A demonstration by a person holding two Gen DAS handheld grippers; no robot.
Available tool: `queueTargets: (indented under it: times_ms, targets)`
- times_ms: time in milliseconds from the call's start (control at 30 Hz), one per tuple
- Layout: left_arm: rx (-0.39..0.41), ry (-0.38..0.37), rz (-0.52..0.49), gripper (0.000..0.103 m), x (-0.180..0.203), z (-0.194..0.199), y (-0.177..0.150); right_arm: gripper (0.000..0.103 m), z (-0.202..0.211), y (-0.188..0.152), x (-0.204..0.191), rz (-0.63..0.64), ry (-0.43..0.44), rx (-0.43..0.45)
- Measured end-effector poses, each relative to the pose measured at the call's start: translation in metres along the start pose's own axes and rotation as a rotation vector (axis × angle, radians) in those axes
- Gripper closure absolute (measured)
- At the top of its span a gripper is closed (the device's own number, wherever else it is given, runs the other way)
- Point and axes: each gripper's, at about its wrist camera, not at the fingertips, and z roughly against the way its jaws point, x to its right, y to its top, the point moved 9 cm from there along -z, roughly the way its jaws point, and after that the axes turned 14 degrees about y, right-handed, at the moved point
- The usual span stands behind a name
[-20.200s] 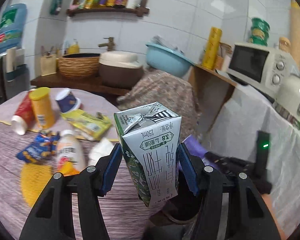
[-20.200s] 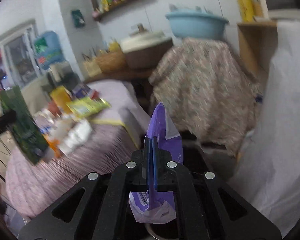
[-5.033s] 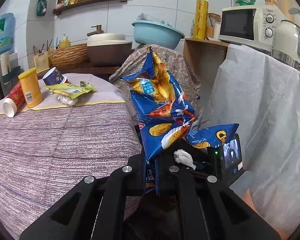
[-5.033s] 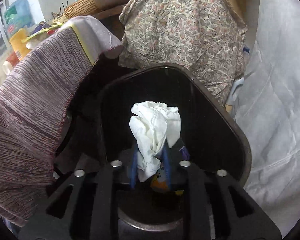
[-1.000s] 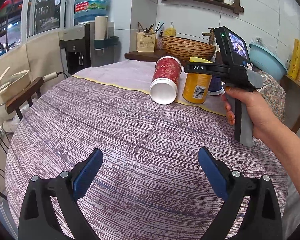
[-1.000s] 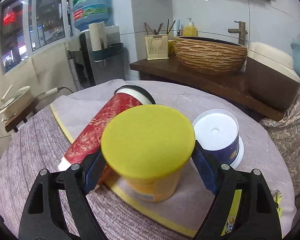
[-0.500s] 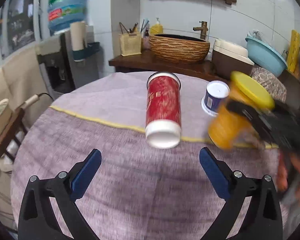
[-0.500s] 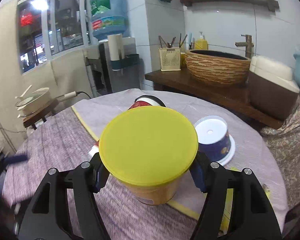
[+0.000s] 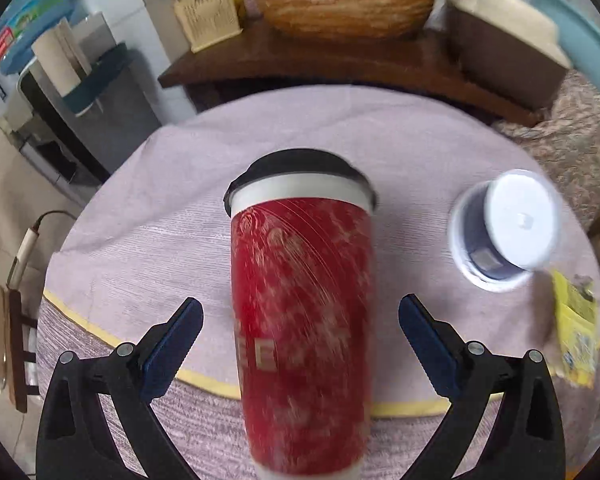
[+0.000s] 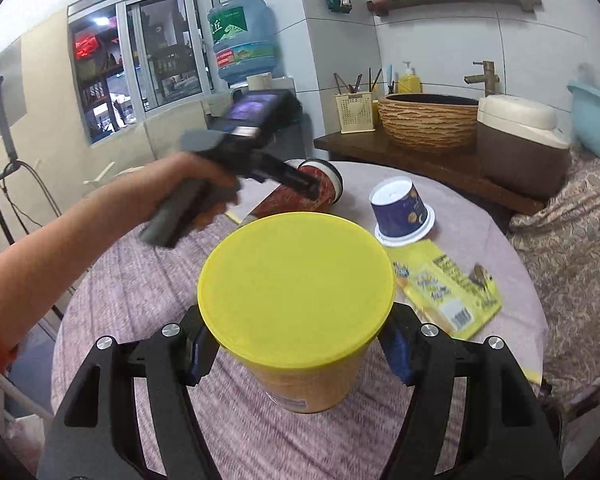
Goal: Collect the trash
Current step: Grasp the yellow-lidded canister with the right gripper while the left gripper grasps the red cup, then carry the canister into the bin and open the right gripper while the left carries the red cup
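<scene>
A red paper cup point(image 9: 300, 300) with a black lid lies on its side on the cloth-covered round table point(image 9: 148, 216). My left gripper point(image 9: 300, 312) hangs over it, open, one blue pad on each side and clear of the cup. In the right wrist view the left gripper point(image 10: 300, 184) sits at the red cup point(image 10: 324, 184), held by a hand. My right gripper point(image 10: 296, 344) is shut on a yellow canister point(image 10: 296, 288) with a yellow lid, which appears lifted off the cloth. An upturned blue and white cup point(image 10: 402, 210) and a yellow wrapper point(image 10: 448, 292) lie beyond.
The upturned cup point(image 9: 504, 232) and the wrapper point(image 9: 576, 332) lie right of the red cup. Behind the table a wooden counter point(image 10: 420, 160) carries a wicker basket point(image 10: 428, 120) and a brown pot point(image 10: 520, 148). A water dispenser point(image 10: 242, 40) stands far left.
The left gripper swung in and tipped down over the red cup, which now lies between its open jaws. The right gripper closed on the yellow canister and drew it back from the other cups.
</scene>
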Motion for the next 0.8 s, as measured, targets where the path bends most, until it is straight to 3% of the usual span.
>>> queueTargets:
  times_ms: [200,267,467,667,800]
  targets:
    - [-0.066,0.039,-0.039,0.012,0.007,-0.029,0.011,0.036,0.019,-0.023,-0.006,-0.004,-0.007,-0.002]
    - [-0.101,0.043,-0.053,0.024,0.010,-0.036,0.009,0.036,0.021,-0.027,-0.005,-0.017,-0.003,-0.002]
    - [-0.119,0.031,-0.022,0.026,0.005,-0.035,0.004,0.036,0.028,-0.035,-0.005,-0.016,-0.018,0.002]
    - [0.013,-0.028,0.056,0.026,-0.012,0.003,-0.001,0.036,0.037,-0.037,-0.002,-0.041,-0.015,0.027]
    - [0.155,-0.043,0.062,0.026,-0.017,0.054,-0.028,0.036,0.046,-0.041,-0.002,-0.055,-0.019,0.048]
